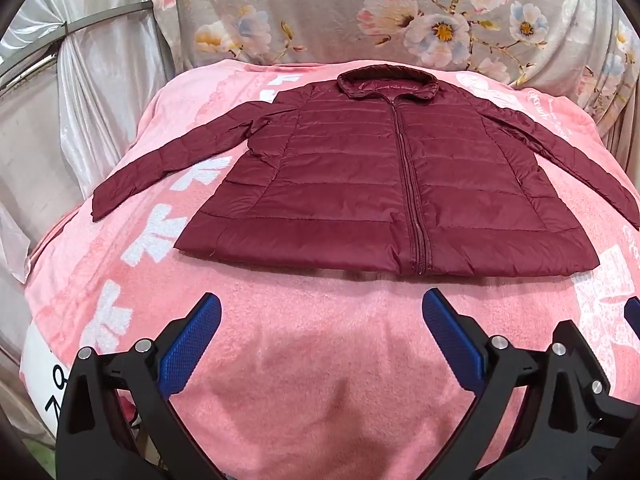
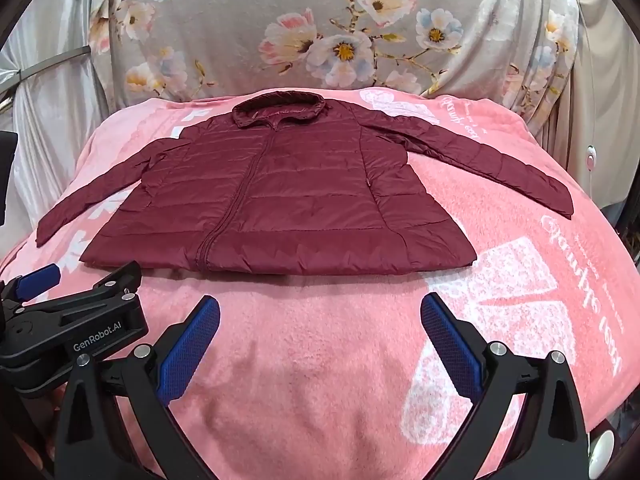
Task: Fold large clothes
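- Two grippers hang side by side above the near end of the pink blanket (image 1: pixel 320 340), both empty: my left gripper (image 1: pixel 322 336) has its blue pads (image 1: pixel 188 348) spread wide, and my right gripper (image 2: pixel 320 338) is just as wide, holding nothing.
- Directly under and ahead of both sets of fingers is bare blanket; I judge no fold has begun, so the step in hand is the reach for a first grasp.
- Next out, the jacket's hem (image 1: pixel 384 252) lies across my path, just beyond the fingertips in both views. The maroon puffer jacket (image 2: pixel 280 196) lies flat, zipped, front up, collar away from me.
- From the left gripper, the left sleeve (image 1: pixel 160 164) runs out and to the left, its cuff nearer me than the shoulder. From the right gripper, the right sleeve (image 2: pixel 484 160) runs out to the right in the same way.
- To do this well I would keep the fingers wide, come in low, and pinch each sleeve near the cuff rather than mid-arm, so it swings over the body without dragging.
- Slippery quilted shell likely slides; I would bite the fabric only, not the blanket beneath.
- Farthest off, the collar (image 2: pixel 280 114) sits near the floral drape (image 2: pixel 360 20); that end needs no attention yet.
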`<state>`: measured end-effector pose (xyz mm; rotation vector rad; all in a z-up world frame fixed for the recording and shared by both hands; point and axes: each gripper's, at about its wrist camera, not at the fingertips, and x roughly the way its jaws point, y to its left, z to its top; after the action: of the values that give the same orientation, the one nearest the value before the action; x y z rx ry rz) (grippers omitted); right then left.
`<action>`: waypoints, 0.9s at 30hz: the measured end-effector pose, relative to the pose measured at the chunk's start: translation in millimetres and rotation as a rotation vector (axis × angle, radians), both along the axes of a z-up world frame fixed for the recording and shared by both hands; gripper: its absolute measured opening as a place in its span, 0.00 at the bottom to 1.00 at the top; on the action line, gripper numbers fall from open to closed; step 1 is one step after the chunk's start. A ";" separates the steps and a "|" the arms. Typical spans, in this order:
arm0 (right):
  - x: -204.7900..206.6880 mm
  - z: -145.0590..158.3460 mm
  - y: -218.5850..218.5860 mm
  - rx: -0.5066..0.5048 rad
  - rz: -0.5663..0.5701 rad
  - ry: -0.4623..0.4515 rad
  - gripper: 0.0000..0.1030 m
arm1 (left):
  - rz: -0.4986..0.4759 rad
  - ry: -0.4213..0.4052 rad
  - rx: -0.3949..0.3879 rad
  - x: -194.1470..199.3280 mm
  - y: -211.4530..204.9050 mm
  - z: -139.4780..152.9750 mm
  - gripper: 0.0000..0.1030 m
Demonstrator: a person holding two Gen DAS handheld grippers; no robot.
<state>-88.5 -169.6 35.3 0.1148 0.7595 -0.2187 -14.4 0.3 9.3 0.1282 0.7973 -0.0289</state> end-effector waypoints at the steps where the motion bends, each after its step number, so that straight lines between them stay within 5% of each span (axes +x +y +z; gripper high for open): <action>1: 0.3 -0.5 -0.4 0.001 0.000 0.000 0.95 | -0.001 0.000 -0.001 -0.1 0.2 0.1 0.95; 27: -0.2 0.0 1.5 0.008 0.001 -0.001 0.95 | 0.004 -0.005 -0.001 -4.8 4.3 2.1 0.95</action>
<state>-88.8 -168.0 35.3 0.1217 0.7595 -0.2151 -19.2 4.5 11.3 0.1261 0.7924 -0.0251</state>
